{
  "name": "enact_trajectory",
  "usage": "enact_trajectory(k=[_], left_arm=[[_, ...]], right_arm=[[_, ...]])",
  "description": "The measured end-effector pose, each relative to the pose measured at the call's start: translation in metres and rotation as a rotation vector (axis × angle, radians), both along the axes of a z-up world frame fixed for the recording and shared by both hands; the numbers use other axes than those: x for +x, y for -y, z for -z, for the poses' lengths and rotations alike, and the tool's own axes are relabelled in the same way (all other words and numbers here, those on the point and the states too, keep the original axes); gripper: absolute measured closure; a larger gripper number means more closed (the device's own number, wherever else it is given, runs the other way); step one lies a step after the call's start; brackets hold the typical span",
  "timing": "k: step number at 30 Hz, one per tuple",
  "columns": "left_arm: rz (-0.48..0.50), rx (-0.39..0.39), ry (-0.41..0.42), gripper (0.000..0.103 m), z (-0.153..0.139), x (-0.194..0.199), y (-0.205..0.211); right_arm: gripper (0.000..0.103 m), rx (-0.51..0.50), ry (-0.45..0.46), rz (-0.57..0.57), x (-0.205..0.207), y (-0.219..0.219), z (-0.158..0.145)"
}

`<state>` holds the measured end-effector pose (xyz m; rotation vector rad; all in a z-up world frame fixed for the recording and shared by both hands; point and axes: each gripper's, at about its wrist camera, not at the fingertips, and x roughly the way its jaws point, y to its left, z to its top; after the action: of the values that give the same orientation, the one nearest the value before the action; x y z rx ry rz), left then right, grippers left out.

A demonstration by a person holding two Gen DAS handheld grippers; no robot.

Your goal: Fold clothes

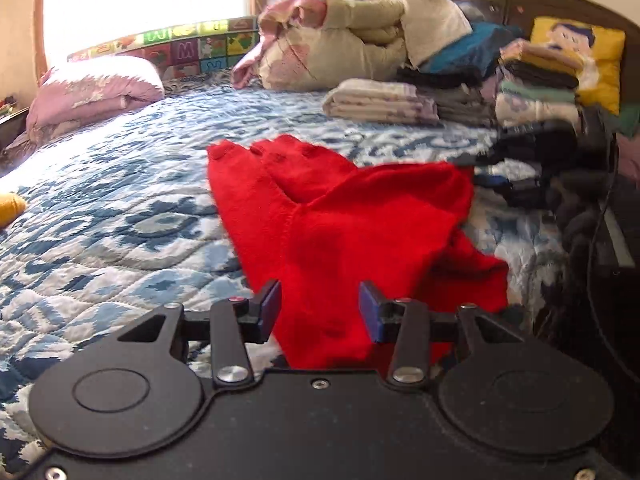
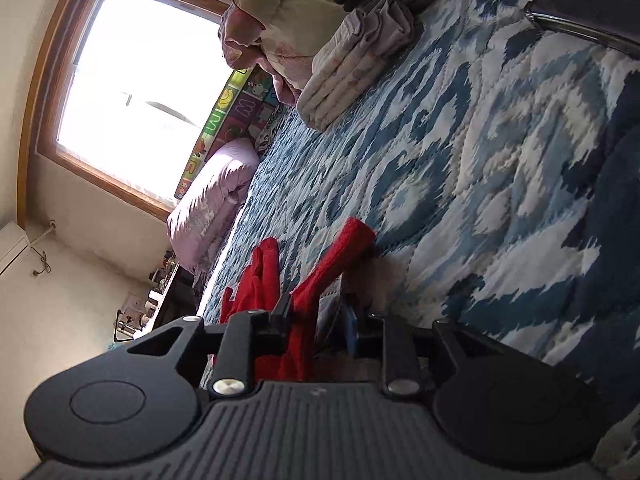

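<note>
A red garment (image 1: 340,224) lies partly folded on the blue-and-white quilt (image 1: 120,216). My left gripper (image 1: 320,308) is open, its blue-padded fingers apart on either side of the garment's near edge, which passes between them. In the right wrist view, tilted sideways, my right gripper (image 2: 320,320) is open. The red garment (image 2: 304,300) hangs against its left finger (image 2: 280,320), and a red strip rises from it toward the quilt (image 2: 480,160). The right finger (image 2: 354,330) stands apart from the cloth.
Stacks of folded clothes (image 1: 384,102) and a taller pile (image 1: 536,88) stand at the back of the bed, with a rolled duvet (image 1: 332,44), a pink pillow (image 1: 92,88) and a yellow cushion (image 1: 580,56). Dark clothing (image 1: 560,184) lies at the right. A bright window (image 2: 136,92) is behind.
</note>
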<state>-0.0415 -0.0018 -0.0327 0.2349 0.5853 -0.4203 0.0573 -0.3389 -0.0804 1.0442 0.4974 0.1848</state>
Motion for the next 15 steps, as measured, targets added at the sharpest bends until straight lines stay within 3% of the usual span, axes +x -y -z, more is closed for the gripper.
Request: enact_trajectory(k=[1, 2, 7, 10, 12, 15], left_arm=[[0.037, 0.092, -0.002, 0.062, 0.010, -0.002, 0.012], [0.049, 0.151, 0.039, 0.062, 0.015, -0.007, 0.019], [0.013, 0.044, 0.079, 0.055, -0.001, -0.005, 0.008], [0.024, 0.148, -0.003, 0.055, 0.018, 0.005, 0.015], [0.005, 0.114, -0.012, 0.055, 0.009, 0.006, 0.014], [-0.026, 0.029, 0.050, 0.055, -0.009, 0.007, 0.007]], right_arm=[[0.078, -0.023, 0.011, -0.011, 0.001, -0.002, -0.002], [0.094, -0.052, 0.023, -0.021, 0.002, -0.004, -0.006], [0.097, -0.071, 0.060, -0.020, 0.006, -0.001, -0.014], [0.096, -0.039, 0.064, -0.033, 0.007, 0.001, -0.015], [0.096, -0.019, 0.083, -0.043, 0.006, 0.003, -0.017], [0.096, -0.015, 0.125, -0.056, 0.003, 0.006, -0.027]])
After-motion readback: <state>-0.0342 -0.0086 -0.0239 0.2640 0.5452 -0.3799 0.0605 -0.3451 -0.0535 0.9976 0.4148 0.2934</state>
